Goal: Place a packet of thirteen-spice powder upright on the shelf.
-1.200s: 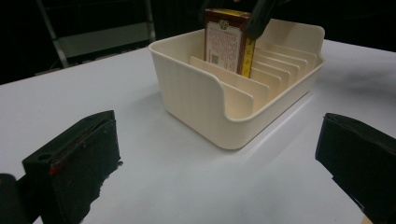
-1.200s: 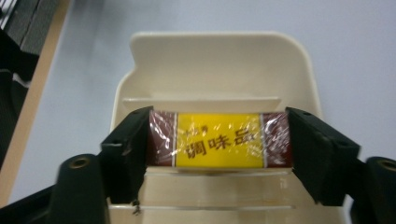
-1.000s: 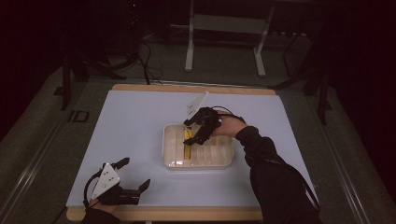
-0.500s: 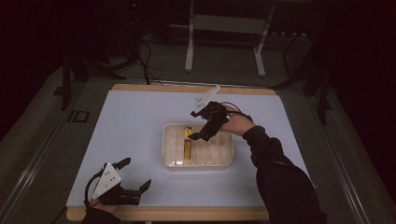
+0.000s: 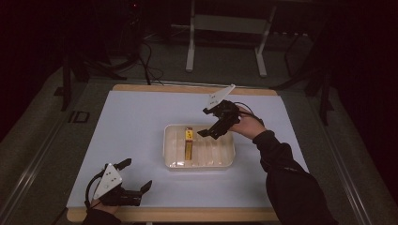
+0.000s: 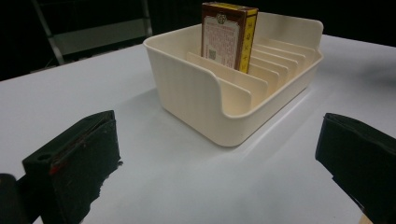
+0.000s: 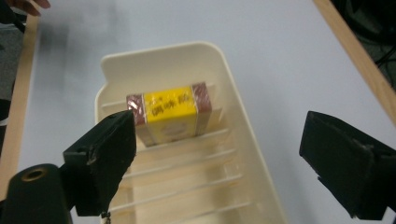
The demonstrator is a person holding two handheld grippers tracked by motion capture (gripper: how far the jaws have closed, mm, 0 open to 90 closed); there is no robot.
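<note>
Pale blue table (image 5: 141, 122) edged in wood, dark room behind, right gripper (image 5: 217, 123) jaws just spread wide, empty, above cream tray (image 5: 199, 161) holding upright box (image 5: 188, 143), left gripper (image 5: 126, 180) gaping near the front edge.

Your left hand (image 5: 101, 208) is cut off by the high view's bottom edge at 6 o'clock, with just the knuckles showing behind the left gripper (image 5: 136, 176). In the left gripper view, the slotted tray's (image 6: 196, 93) wall hides the lower part of the box (image 6: 229, 35), whose print is too small to read. In the right gripper view, the tray runs off at 6 o'clock, and the yellow lettering on the box blurs.
</note>
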